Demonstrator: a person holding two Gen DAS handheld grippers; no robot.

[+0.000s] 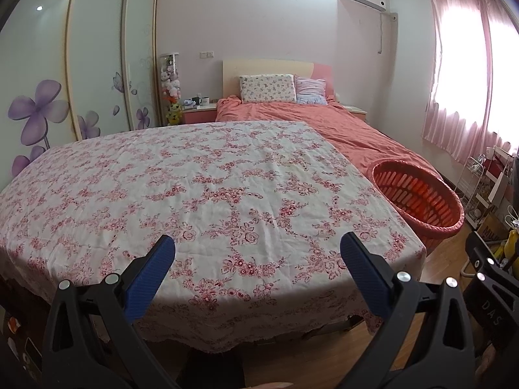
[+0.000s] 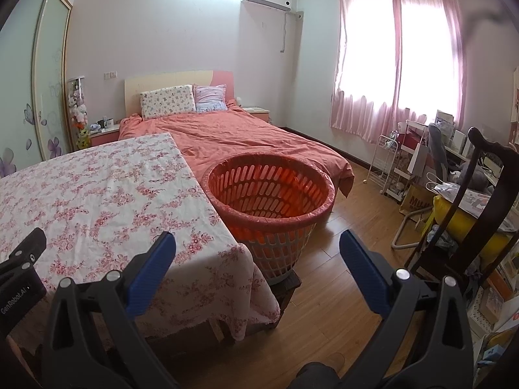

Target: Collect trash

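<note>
— Both tongs we hold with the fingers wide apart and nothing between them: the left gripper (image 1: 258,246) is above the near edge of the table with the flowered cloth (image 1: 201,188), the right gripper (image 2: 258,243) is over the table corner and the wooden floor (image 2: 340,227).

— And where do we see the trash?

— We cannot find any trash on the cloth. We see only the orange laundry basket (image 2: 269,191), lined with a red bag; it stands just beside the table, at its right side, before the bed (image 2: 233,133) with the salmon cover
</note>
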